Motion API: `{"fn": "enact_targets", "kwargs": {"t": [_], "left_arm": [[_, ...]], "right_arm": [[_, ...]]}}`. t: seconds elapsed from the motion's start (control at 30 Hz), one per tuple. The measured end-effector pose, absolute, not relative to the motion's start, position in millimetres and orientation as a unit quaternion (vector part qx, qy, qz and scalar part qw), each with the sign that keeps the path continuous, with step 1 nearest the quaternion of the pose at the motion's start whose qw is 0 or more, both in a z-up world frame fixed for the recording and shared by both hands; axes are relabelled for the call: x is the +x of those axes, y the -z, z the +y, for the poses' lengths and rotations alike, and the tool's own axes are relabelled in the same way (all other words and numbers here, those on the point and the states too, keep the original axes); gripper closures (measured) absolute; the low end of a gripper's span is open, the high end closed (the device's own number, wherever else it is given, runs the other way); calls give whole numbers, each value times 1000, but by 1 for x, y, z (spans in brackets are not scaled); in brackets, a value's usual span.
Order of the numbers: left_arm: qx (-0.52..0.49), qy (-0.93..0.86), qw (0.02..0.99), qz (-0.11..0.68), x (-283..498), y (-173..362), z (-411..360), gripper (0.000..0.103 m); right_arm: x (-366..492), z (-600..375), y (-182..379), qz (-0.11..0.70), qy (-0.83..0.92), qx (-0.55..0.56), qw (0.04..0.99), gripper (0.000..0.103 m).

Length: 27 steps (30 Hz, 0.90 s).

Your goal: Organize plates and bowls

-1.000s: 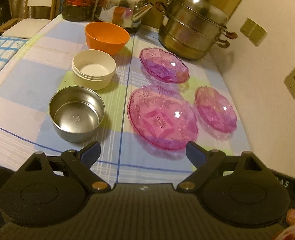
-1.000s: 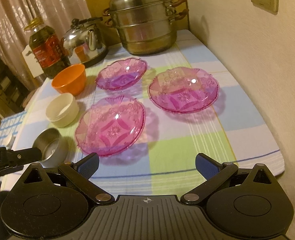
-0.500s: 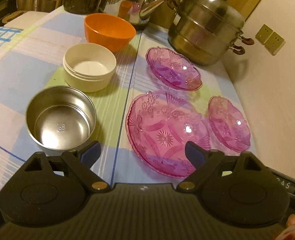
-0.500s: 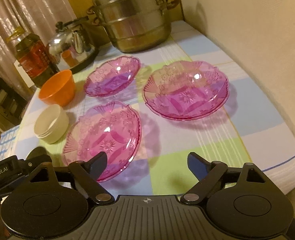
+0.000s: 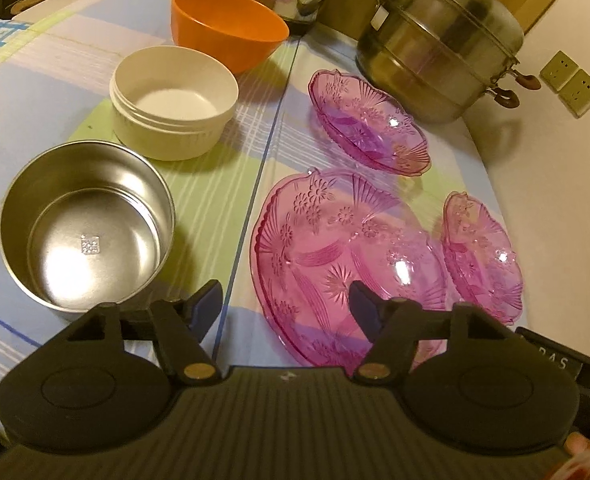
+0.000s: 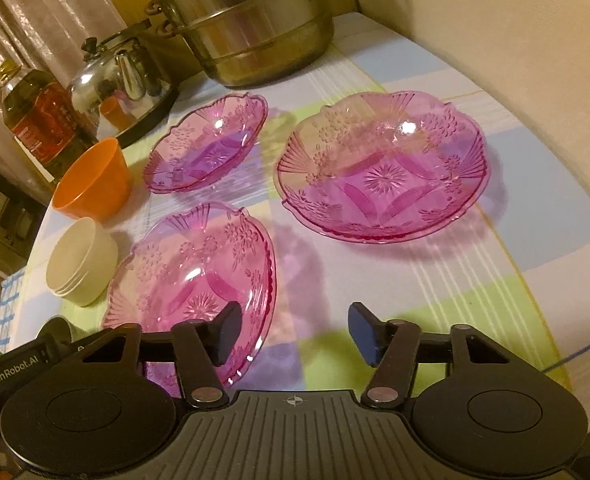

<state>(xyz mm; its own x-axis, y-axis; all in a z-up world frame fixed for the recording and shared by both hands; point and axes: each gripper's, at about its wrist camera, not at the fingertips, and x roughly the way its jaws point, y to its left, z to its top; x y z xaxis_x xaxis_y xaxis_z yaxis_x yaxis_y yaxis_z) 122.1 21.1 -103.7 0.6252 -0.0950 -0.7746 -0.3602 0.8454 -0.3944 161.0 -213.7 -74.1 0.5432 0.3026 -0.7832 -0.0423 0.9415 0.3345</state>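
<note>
My left gripper hangs low over the near edge of the checked cloth, its jaws closing with nothing pressed between the pads; the near rim of a pink plate sits in the gap, untouched as far as I can see. My right gripper is also closing on nothing, its left finger over the rim of the near plate and its right finger above bare cloth.

3 pink glass plates lie apart on the cloth: the near plate, the far plate behind it, and the wall plate beside the wall.

3 bowls stand in a row left of the plates: the steel bowl nearest me, the cream bowl behind it, the orange bowl farthest. All are upright and empty.

At the back stand a steamer pot, a kettle and an oil bottle.
</note>
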Motion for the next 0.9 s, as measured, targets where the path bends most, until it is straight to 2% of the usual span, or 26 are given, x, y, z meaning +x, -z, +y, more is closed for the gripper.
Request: {"fn": "enact_targets", "kwargs": {"t": [0.23, 0.43, 0.53, 0.77, 0.9], "left_arm": [[-268, -78, 860, 427, 130, 113, 21, 59], [-265, -81, 862, 425, 133, 116, 21, 75], [-261, -85, 863, 425, 134, 116, 21, 79], [-259, -90, 862, 427, 135, 118, 23, 85], [-254, -91, 861, 430, 135, 118, 22, 86]], "right_arm": [[172, -208, 84, 472, -98, 146, 864, 57], [178, -202, 90, 476, -103, 150, 861, 72], [180, -200, 92, 476, -103, 152, 860, 75], [180, -196, 94, 478, -106, 151, 859, 94], [178, -195, 93, 475, -106, 150, 861, 96]]}}
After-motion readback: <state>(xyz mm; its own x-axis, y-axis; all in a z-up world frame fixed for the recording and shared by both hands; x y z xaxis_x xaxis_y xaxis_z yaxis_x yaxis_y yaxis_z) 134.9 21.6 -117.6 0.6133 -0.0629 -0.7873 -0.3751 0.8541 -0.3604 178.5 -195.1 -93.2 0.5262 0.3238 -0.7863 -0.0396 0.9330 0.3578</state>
